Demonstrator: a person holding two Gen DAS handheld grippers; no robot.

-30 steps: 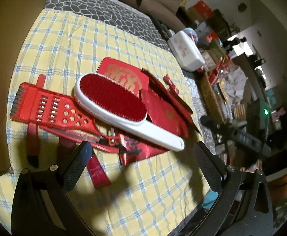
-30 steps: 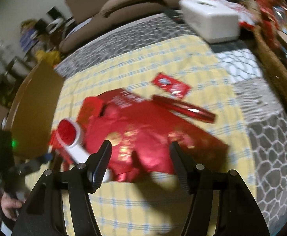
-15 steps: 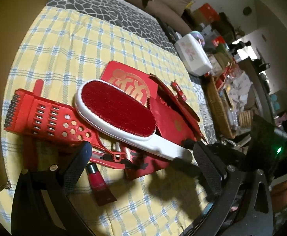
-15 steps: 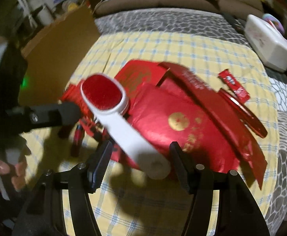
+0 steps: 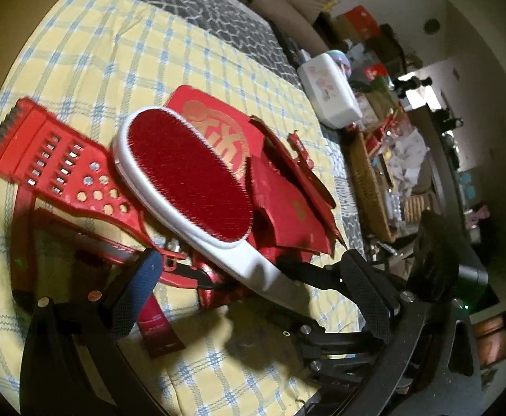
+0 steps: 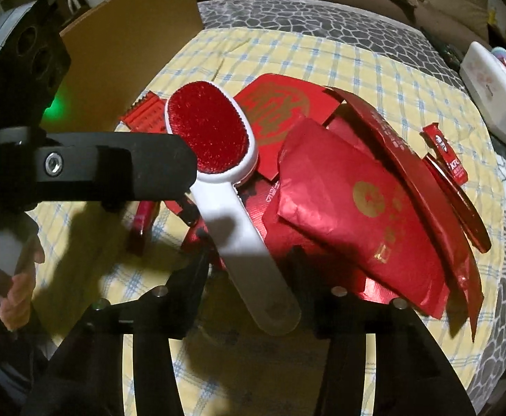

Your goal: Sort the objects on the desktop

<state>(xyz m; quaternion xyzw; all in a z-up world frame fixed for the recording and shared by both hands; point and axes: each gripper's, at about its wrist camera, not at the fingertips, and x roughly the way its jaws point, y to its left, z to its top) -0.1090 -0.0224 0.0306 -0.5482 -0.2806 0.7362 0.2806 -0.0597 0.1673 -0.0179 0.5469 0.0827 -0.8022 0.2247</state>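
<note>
Lint brush, white-bodied with a red bristle pad, lies on top of a heap of red things on the yellow checked cloth covering the surface; its handle runs toward the right claw and sits between that claw's 2 fingers. The right claw is closing at this moment, and I cannot tell whether the pads already press the handle. The left claw hangs released just short of the heap, gripping nothing.

Doing this step well looks to me like a matter of centring: the handle should sit square between both pads before they bite, since it is smooth, tapered plastic and may squirt out if caught near its rounded end. A grip slightly further up, toward the bristle head, would likely hold steadier.

Lifting straight up seems wise. The brush rests across a red grater and crinkled red envelopes, and a sideways drag would probably scatter them. The left claw is close to the head, so the 2 tools need room to avoid a knock.
</note>
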